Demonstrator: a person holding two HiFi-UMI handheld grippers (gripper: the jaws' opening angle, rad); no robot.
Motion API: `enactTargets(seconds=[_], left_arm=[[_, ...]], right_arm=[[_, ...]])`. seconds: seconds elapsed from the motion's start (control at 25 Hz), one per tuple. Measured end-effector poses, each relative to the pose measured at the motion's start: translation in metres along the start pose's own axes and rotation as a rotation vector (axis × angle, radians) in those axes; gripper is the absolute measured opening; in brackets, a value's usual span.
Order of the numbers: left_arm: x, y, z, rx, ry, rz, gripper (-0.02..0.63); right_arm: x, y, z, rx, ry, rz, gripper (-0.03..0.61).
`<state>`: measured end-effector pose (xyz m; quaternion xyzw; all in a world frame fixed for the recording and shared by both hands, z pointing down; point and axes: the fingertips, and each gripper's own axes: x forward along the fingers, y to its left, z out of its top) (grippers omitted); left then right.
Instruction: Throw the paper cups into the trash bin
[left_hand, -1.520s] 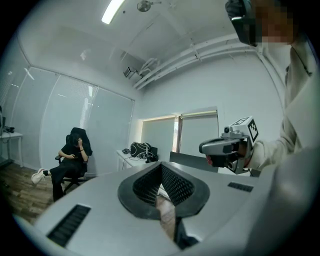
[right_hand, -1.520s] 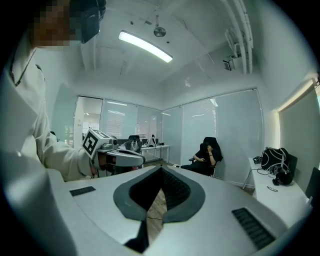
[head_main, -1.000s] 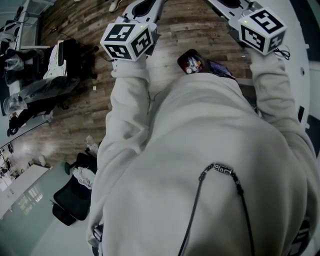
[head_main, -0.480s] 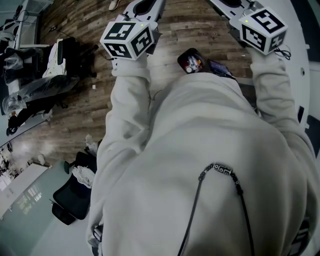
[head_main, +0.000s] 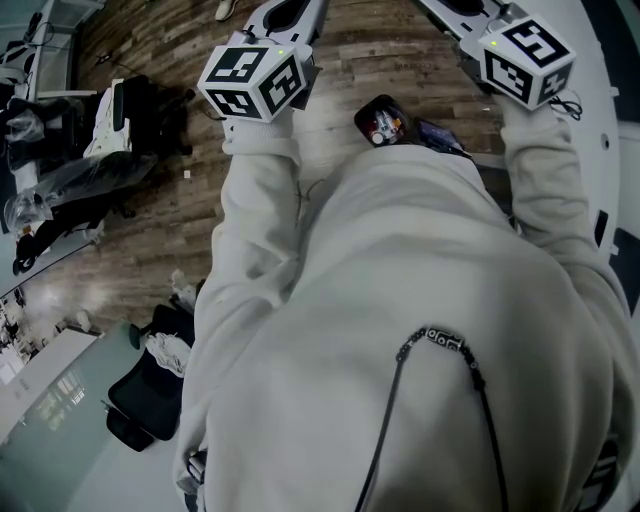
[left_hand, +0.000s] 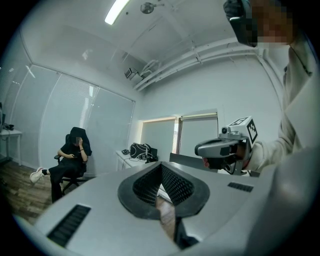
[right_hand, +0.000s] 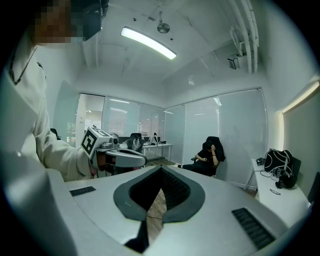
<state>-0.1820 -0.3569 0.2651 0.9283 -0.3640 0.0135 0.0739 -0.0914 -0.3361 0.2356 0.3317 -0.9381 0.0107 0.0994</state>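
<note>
Both grippers are held up at chest height in front of a person in a pale sweatshirt. My left gripper (left_hand: 161, 186) has its jaws shut with nothing between them; its marker cube (head_main: 255, 80) shows at the top left of the head view. My right gripper (right_hand: 160, 186) is likewise shut and empty, and its cube (head_main: 527, 60) is at the top right. Each gripper view shows the other gripper beside it. A small dark bin (head_main: 381, 121) with colourful litter inside stands on the wooden floor between the arms. No paper cup is visible.
A person in black sits on a chair (right_hand: 208, 156) by the glass wall. A desk with a black bag (right_hand: 278, 163) stands at the right. Dark office chairs (head_main: 150, 392) and cluttered furniture (head_main: 90, 150) are at the left. A white table edge (head_main: 612, 110) runs along the right.
</note>
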Motion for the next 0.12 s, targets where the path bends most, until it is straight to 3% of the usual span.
enactTargets(seconds=[0.12], left_arm=[[0.0023,-0.0020,-0.0011,0.006,0.002,-0.006,-0.005]], right_arm=[[0.0007,-0.0002,-0.0027,-0.002,0.004,0.003,0.020]])
